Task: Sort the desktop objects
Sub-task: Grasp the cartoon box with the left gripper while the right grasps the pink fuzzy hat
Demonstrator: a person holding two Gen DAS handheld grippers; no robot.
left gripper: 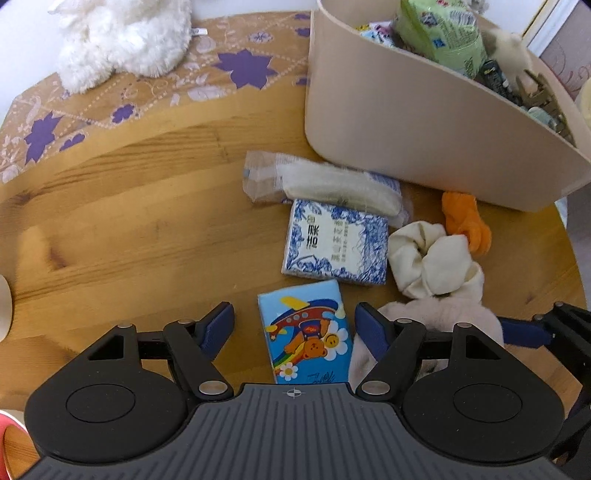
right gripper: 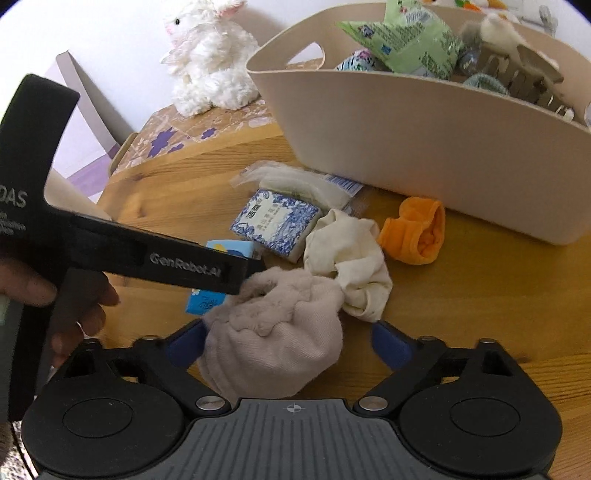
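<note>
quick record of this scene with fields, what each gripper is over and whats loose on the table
left gripper: open, astride the cartoon tissue pack, not pressing it
right gripper: open, around the beige sock bundle
loose on table: blue-and-white tissue pack, cream cloth, orange sock, clear-wrapped packet
basket: beige, already holding a green packet

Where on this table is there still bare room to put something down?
Bare wood lies left of the blue-and-white packet, toward the floral runner. It is crowded below the beige basket, around the cream cloth and orange cloth.
</note>
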